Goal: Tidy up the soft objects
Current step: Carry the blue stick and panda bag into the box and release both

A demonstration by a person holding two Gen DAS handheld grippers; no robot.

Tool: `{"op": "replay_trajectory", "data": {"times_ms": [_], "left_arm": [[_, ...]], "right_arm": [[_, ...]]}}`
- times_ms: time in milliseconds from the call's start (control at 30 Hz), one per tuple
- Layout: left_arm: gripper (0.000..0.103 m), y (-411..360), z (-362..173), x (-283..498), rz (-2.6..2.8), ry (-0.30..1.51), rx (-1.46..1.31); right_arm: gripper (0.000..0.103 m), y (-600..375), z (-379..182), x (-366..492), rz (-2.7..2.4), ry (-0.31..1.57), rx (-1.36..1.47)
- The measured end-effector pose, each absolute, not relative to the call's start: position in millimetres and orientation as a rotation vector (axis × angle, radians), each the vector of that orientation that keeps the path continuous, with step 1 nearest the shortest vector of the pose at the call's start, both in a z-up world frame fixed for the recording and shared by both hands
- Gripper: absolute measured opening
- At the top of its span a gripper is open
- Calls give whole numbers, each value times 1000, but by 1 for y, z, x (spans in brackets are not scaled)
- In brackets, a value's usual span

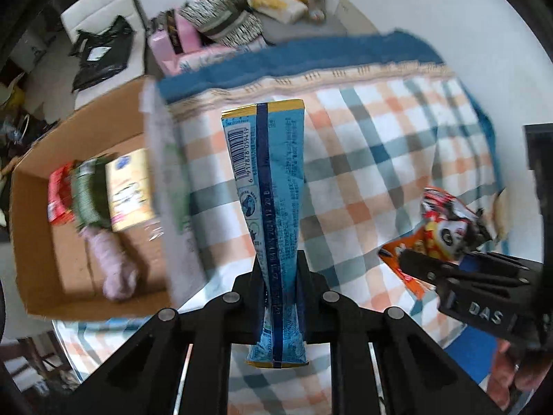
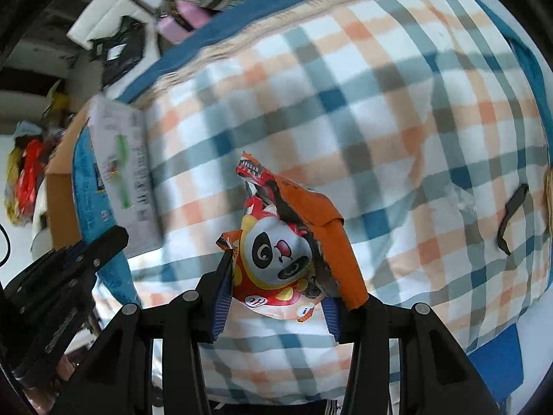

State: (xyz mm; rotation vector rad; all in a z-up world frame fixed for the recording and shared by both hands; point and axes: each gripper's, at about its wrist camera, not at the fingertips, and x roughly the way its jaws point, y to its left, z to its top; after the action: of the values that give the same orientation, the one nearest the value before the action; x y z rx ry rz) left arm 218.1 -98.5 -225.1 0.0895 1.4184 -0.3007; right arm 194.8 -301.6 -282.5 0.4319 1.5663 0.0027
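My left gripper (image 1: 280, 269) is shut on a long blue snack packet (image 1: 268, 180) and holds it upright above the checked cloth (image 1: 380, 145). My right gripper (image 2: 278, 276) is shut on an orange panda snack bag (image 2: 287, 252), also above the cloth; the bag also shows at the right of the left wrist view (image 1: 439, 228). The cardboard box (image 1: 41, 249) sits left of the cloth and holds a red packet (image 1: 58, 193), a green packet (image 1: 88, 193), a yellow packet (image 1: 129, 190) and a pink soft roll (image 1: 114, 263).
A white-and-green packet (image 1: 172, 186) stands against the box's right wall. Pink packs and a striped pouch (image 1: 221, 17) pile up beyond the cloth's blue edge. A black bag (image 1: 100, 52) lies on a white chair. A small dark object (image 2: 511, 218) lies on the cloth at right.
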Motion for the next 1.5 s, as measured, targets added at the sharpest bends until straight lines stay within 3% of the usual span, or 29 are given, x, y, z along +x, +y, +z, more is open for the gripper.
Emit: {"op": "replay_trajectory", "data": {"times_ms": [367,600,1000,1500], "left_arm": [[12,22,-166,207,-169,1311,-13],[12,98,-165,218,-68,1284,-4],[12,176,-223,268,-20,1383,-3],[16,184,-315,296,-50,1597,-27]], "right_arm": [[47,-167,-207,210,239,1474,295],[47,-81,-201,225,304,1480,218],[47,-8,-255,269,214,1578,94],[48,12,-311,287,149,1689,63]]}}
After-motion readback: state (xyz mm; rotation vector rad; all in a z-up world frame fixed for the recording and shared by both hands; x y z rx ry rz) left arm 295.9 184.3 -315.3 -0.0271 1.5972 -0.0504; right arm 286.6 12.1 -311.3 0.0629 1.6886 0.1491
